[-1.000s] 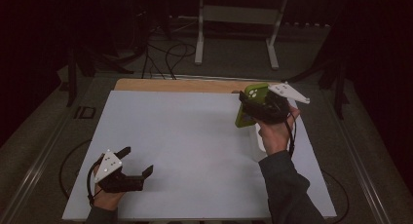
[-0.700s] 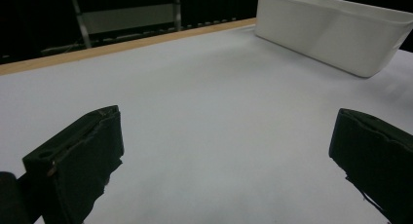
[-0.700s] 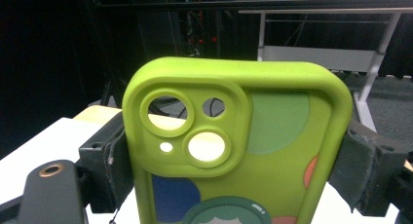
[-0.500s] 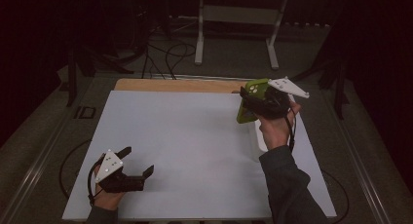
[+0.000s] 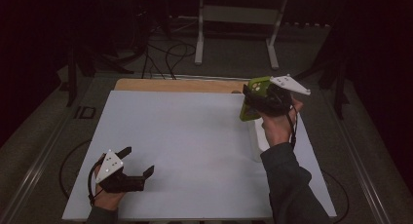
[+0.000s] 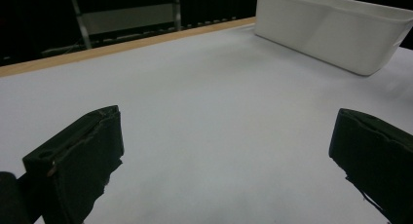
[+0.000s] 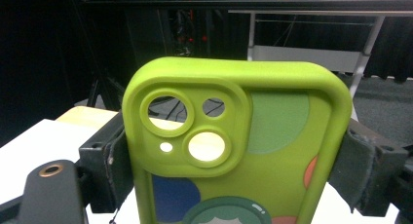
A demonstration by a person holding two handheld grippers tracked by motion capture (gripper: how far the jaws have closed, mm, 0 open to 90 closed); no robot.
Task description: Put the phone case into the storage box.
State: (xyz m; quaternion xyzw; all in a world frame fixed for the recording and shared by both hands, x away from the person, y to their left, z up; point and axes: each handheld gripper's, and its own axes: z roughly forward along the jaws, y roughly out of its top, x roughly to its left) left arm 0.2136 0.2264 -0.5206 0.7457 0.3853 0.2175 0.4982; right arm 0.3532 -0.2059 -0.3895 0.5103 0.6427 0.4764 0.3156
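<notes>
A lime-green phone case (image 7: 234,151) with camera cut-outs and coloured dots stands upright, held by its side edges between the pads (image 7: 358,160) of my right gripper (image 7: 234,185). In the high view the phone case (image 5: 251,109) and right gripper (image 5: 260,100) hang raised over the table's far right, above a white bin (image 5: 256,143). My left gripper (image 5: 139,159) rests low at the near left of the white table (image 5: 185,136). Its jaws stand wide apart, and the left gripper (image 6: 226,151) holds nothing.
The white bin (image 6: 331,34) is long with rounded corners and sits along the table's right side. A wooden strip (image 5: 175,85) runs along the far edge. Cables and a metal stand (image 5: 234,34) lie on the dark floor beyond the table.
My right gripper has lifted the phone case a little higher and farther away over the bin. The left gripper has stayed where it was.
</notes>
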